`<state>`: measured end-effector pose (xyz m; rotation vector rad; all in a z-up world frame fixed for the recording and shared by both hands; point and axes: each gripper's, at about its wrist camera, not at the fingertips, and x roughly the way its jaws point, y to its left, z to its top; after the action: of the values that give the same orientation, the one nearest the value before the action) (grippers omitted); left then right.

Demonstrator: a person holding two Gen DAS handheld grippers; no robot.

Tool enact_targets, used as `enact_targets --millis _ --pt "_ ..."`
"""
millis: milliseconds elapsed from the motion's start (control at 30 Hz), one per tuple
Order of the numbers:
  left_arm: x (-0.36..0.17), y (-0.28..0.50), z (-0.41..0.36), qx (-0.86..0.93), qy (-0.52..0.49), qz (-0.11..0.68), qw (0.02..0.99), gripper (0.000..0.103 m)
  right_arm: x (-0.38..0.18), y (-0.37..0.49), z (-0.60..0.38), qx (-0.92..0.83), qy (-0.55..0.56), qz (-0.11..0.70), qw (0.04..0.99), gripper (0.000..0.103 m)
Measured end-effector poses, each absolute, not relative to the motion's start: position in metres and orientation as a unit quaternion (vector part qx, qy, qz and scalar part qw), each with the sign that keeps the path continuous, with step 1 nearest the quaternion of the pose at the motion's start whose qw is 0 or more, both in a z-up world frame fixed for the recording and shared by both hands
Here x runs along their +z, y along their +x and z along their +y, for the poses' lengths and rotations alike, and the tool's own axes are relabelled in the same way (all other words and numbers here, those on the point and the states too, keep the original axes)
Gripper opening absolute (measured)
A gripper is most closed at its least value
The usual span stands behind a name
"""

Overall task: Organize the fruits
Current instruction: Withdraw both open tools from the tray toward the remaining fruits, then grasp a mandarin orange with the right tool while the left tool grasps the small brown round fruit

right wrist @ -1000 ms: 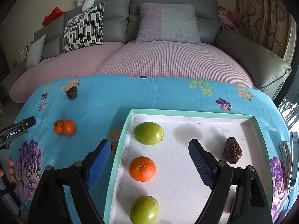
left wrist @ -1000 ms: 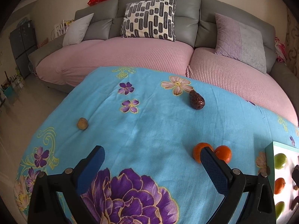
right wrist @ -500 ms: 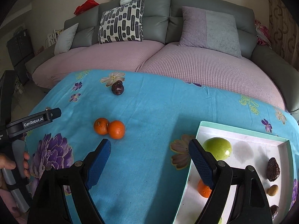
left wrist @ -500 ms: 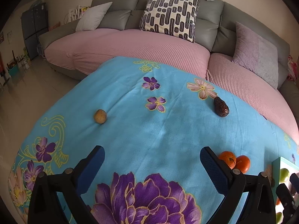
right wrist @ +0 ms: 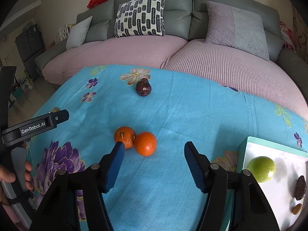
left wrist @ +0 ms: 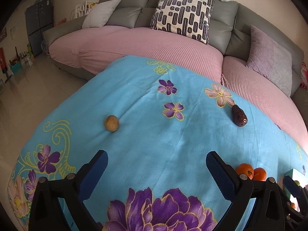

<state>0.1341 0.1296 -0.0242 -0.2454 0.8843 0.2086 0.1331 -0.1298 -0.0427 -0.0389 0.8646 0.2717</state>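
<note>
Two oranges [right wrist: 145, 143] lie touching on the blue flowered cloth, just ahead of my open right gripper [right wrist: 153, 151]; its left finger sits close to the left orange [right wrist: 124, 136]. A dark wrinkled date [right wrist: 143, 89] rests farther back. At the right, the green-rimmed white tray [right wrist: 243, 150] holds a green fruit [right wrist: 261, 169], a date [right wrist: 300, 187] and a small tan fruit [right wrist: 297, 209]. My left gripper [left wrist: 156, 165] is open and empty above the cloth, with a small tan fruit [left wrist: 111, 123] ahead to its left, the date [left wrist: 239, 115] ahead right and the oranges [left wrist: 251, 171] behind its right finger.
A grey sofa [right wrist: 173, 3] with pink covers [right wrist: 221, 65] and pillows borders the far side of the cloth [left wrist: 154, 134]. Bare floor [left wrist: 28, 88] lies to the left. A hand [right wrist: 11, 179] holds the left gripper's handle at the left edge of the right wrist view.
My right gripper has swung left off the tray toward the two oranges, now close ahead. The left gripper has turned left, bringing the tan fruit nearer centre. Both stayed open.
</note>
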Motion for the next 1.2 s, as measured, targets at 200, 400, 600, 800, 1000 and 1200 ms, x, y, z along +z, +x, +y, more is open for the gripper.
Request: enact_targets --millis 200,400,600,800,1000,1200 --pt "-0.029 0.148 0.150 0.126 -0.117 0.428 0.887 0.102 -0.051 0.140 -0.118 0.141 -0.029 0.425 0.894 0.063" --pt "-0.037 0.164 0.165 0.107 -0.119 0.433 0.887 0.083 -0.057 0.147 -0.117 0.141 -0.031 0.429 0.892 0.053" --pt "-0.053 0.167 0.180 0.106 -0.136 0.443 0.880 0.055 -0.066 0.151 -0.114 0.139 -0.038 0.439 0.887 0.046" --pt "-0.061 0.165 0.186 0.106 -0.143 0.444 0.878 0.030 -0.072 0.154 -0.112 0.138 -0.038 0.443 0.885 0.038" --pt "-0.062 0.164 0.192 0.106 -0.151 0.439 0.879 0.014 -0.073 0.154 -0.112 0.140 -0.034 0.441 0.886 0.031" --pt "-0.063 0.162 0.199 0.107 -0.165 0.434 0.879 0.009 -0.074 0.153 -0.112 0.141 -0.033 0.439 0.887 0.031"
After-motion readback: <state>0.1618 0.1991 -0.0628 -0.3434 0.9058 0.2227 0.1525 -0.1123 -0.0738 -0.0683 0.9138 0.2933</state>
